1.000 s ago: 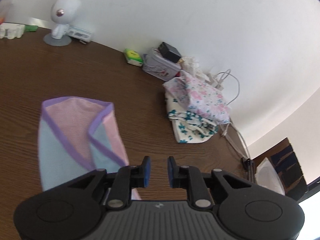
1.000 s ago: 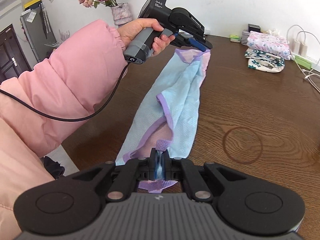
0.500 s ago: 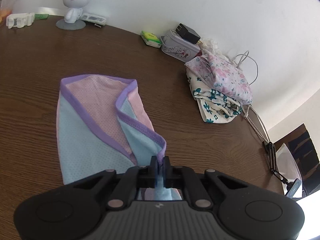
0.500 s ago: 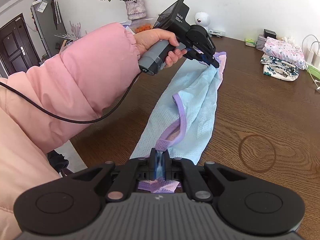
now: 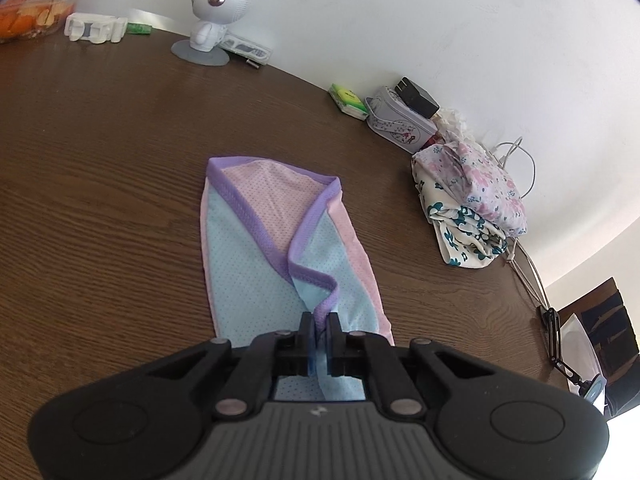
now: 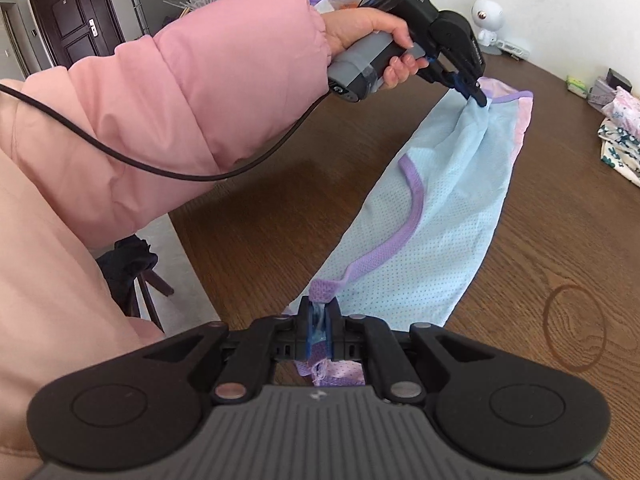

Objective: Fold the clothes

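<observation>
**Both ends of the garment now pinched**

Left gripper [image 5: 319,334] newly clamped on the garment [image 5: 256,248]: a second ago standing open just short of the cloth, now closed tight on a bunched blue fold beside the purple trim [image 5: 256,220]. Right gripper [image 6: 319,322] closed as before on the opposite end, with purple binding and blue mesh squeezed between its pads. Seen from the right wrist, the left gripper [image 6: 478,94] held in a hand [image 6: 366,34] below a pink sleeve [image 6: 200,80], nipping the far end of the blue and pink mesh.

Garment stretched lengthwise between the two grips, its middle lying on the brown desk [image 5: 100,160], both held ends raised a little off the wood. Already doubled along its length, judging by the pink layer showing under the blue. A stack of folded floral clothes [image 5: 468,200] well apart near the wall, beside a small tin [image 5: 400,126]; a white round-headed gadget [image 5: 218,4] farther back.

Meaning for the task: with both ends secured, cloth ready to be lifted and one end carried over to the other, probably the next fold. Risk: thin mesh slipping from a narrow pinch, or the loose trim skewing the edges.
</observation>
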`<state>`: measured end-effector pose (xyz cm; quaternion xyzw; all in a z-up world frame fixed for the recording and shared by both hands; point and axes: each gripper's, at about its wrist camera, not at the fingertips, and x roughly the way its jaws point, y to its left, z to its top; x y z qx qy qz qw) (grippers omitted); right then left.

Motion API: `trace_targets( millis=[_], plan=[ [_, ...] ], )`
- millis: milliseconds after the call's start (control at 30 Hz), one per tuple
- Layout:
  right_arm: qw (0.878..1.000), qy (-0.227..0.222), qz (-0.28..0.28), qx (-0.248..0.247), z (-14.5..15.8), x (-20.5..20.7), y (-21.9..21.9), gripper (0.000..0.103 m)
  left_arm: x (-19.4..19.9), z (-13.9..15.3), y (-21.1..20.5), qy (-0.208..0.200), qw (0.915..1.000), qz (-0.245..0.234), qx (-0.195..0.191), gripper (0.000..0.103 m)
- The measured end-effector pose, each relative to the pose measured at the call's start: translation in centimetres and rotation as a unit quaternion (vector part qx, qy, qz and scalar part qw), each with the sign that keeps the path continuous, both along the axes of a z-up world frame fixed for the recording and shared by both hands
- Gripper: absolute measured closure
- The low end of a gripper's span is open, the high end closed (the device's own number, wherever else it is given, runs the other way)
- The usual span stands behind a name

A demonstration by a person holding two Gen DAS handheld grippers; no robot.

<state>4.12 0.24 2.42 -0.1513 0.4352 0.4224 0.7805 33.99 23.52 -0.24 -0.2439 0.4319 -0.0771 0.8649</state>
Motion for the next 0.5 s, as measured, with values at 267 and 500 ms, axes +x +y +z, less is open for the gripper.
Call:
trace_targets(
  millis=[267, 500],
  plan=[
    [1.0, 0.006, -0.013, 0.01, -1.0, 0.0, -1.2, 0.098, -0.9, 0.4, 0.7, -0.023, 0.9995, -0.012, -0.018, 0.1],
    [0.999, 0.007, -0.012, 0.04, -0.5, -0.1, -1.7, 0.098, -1.0, 2.0, 0.5, -0.038, 0.9992, -0.004, -0.006, 0.099]
  ],
)
